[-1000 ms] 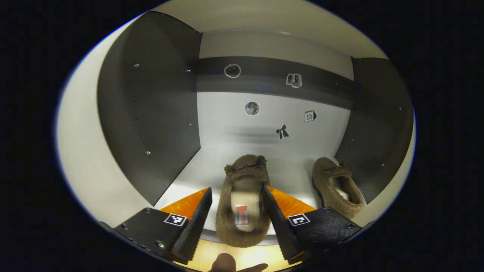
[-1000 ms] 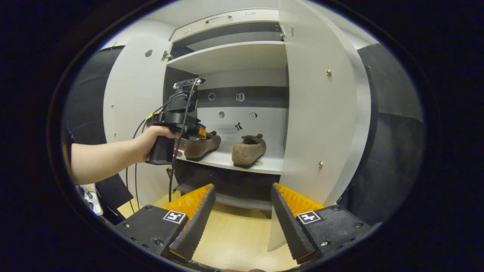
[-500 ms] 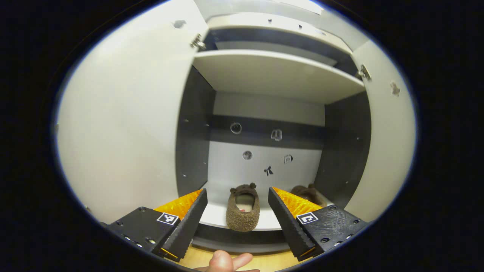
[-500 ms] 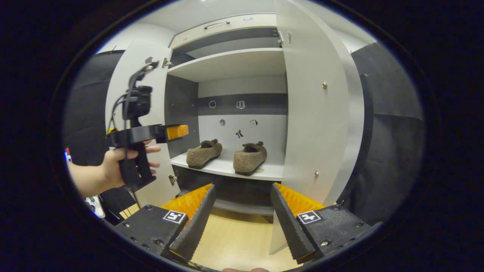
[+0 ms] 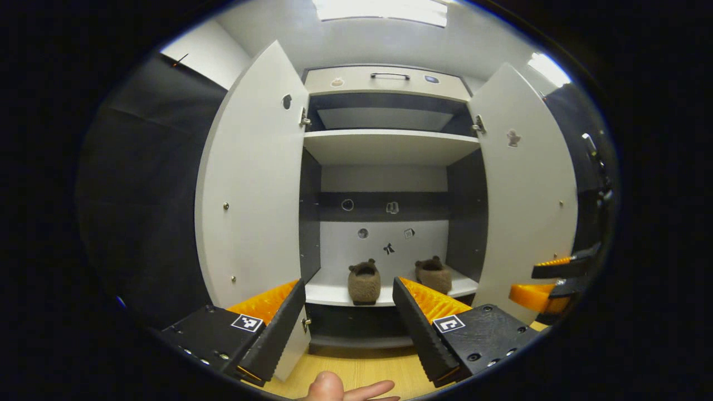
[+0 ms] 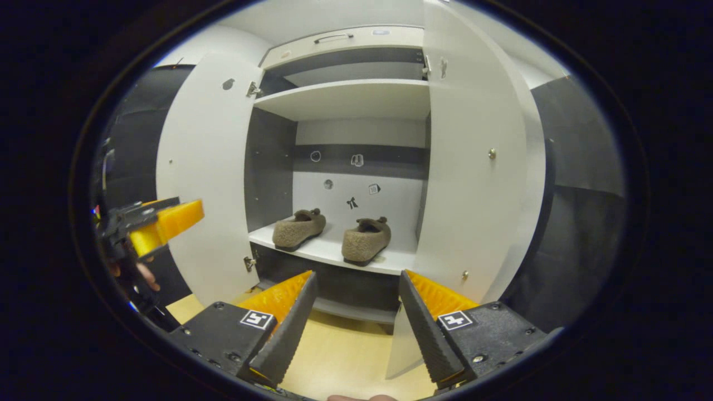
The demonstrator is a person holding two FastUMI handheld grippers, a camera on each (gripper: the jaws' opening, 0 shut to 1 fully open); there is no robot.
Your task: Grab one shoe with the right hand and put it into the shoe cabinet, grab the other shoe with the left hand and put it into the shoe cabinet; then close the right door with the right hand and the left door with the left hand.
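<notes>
Two fuzzy brown shoes stand side by side on the white lower shelf [image 5: 328, 292] of the shoe cabinet: the left shoe [image 5: 364, 281] [image 6: 298, 228] and the right shoe [image 5: 434, 274] [image 6: 366, 240]. Both white doors hang wide open, the left door [image 5: 253, 178] [image 6: 206, 178] and the right door [image 5: 526, 189] [image 6: 473, 161]. My left gripper [image 5: 348, 328] is open and holds nothing, well back from the cabinet; it also appears at the left edge of the right gripper view [image 6: 159, 220]. My right gripper [image 6: 353, 326] is open and holds nothing, in front of the right door; its orange fingers [image 5: 540, 292] show at the right of the left gripper view.
An upper white shelf [image 5: 390, 146] and a top drawer with a handle [image 5: 388, 75] sit above the shoes. Small stickers dot the back panel [image 5: 384, 242]. Light wooden floor [image 6: 345, 362] lies below the cabinet. Black cloth walls flank both doors.
My left gripper has let go of the left shoe on the shelf and pulled straight back out of the cabinet, so the whole cabinet now shows. The right gripper barely moved.
</notes>
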